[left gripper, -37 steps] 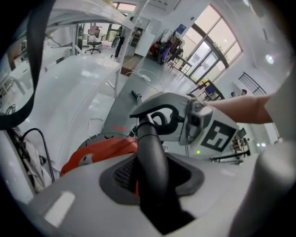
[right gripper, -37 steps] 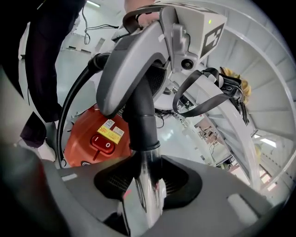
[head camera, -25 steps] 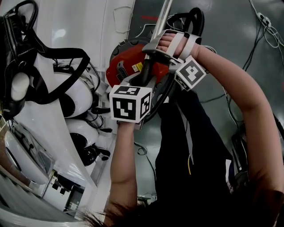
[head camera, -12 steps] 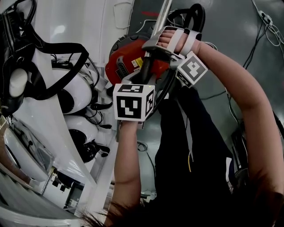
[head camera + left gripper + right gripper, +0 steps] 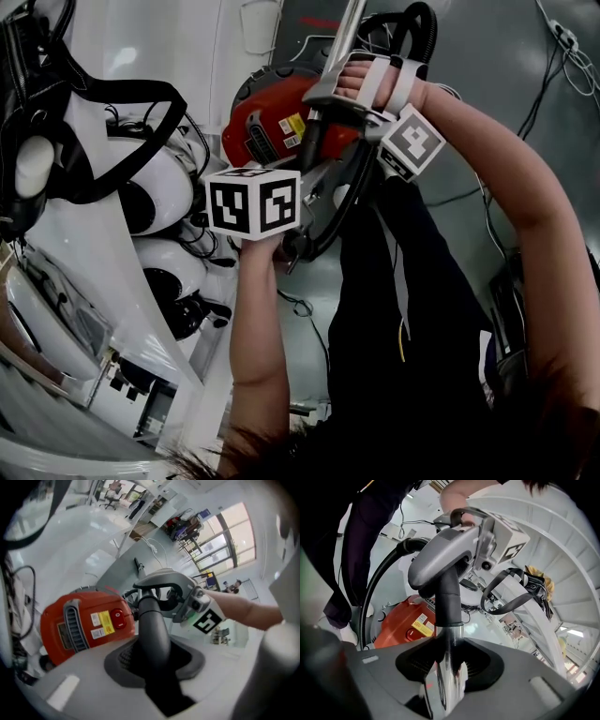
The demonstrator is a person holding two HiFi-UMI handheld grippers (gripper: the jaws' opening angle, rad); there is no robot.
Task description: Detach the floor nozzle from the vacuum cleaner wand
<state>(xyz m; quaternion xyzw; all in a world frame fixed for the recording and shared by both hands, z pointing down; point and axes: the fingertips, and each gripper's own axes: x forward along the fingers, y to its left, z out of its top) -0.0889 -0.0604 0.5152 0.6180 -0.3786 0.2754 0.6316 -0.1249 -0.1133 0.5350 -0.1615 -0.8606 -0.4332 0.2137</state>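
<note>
Left gripper (image 5: 157, 667): fingers (image 5: 119, 663) closed partway, pads pressing both sides of the black tube (image 5: 152, 625) that curves up into the grey handle (image 5: 161, 581). Firm hold, no gap seen.

Right gripper (image 5: 447, 677): fingers (image 5: 487, 665) clamped on the chrome wand (image 5: 450, 641) just below its black collar, about half open because the pipe fills them.

Both grips sit close together at the handle end, either side of the handle. Red canister (image 5: 79, 623) lies on the floor (image 5: 487, 56) just behind, and the black hose (image 5: 377, 588) loops from it to the handle.

Floor nozzle: not in any view. In the head view the wand runs out past the top edge, so the nozzle is likely at that far end.

Step, as I read it: bracing the wand, nozzle joint not yet reached or released.

Next move probably needs one grip kept on the wand while the other goes to the nozzel collar or latch, then a straight pull along the pipe. Risk is the smooth chrome slipping in the pads.
</note>
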